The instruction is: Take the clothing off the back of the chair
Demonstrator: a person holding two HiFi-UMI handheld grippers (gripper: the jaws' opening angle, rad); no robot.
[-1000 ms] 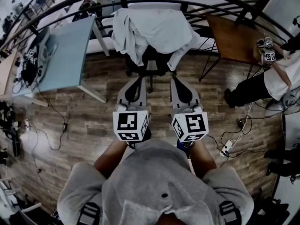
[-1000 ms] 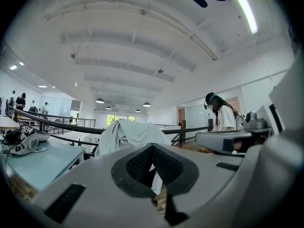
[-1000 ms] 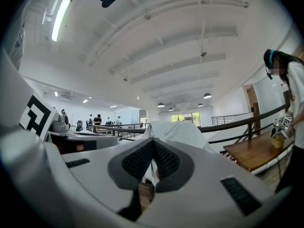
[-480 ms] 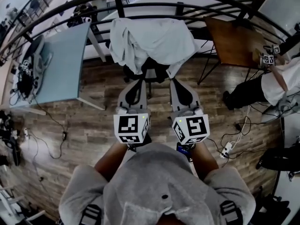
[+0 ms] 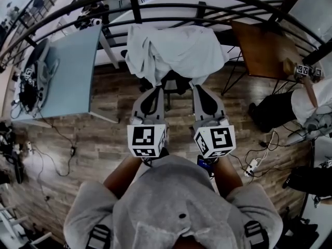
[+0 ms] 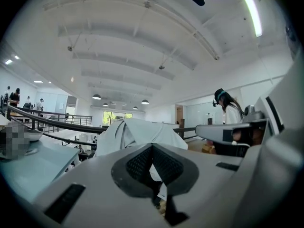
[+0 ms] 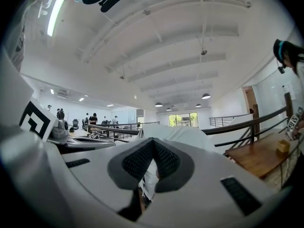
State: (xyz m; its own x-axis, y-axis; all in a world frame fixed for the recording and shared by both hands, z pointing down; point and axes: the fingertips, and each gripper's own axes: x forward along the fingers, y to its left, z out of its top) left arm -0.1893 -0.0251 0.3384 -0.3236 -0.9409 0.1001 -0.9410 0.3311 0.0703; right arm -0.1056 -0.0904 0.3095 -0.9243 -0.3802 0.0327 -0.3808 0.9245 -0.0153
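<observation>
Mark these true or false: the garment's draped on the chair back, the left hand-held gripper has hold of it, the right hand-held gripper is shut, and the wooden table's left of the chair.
1. The garment is draped over the chair back. True.
2. The left hand-held gripper holds the garment. False: it is shut and empty.
3. The right hand-held gripper is shut. True.
4. The wooden table is left of the chair. False: it is to the right. The blue table is to the left.

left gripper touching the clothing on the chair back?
Cannot tell. Head view: left gripper tip reaches the clothing hem, depth unclear. Left gripper view: shut jaws, clothing beyond, no plain gap.
</observation>
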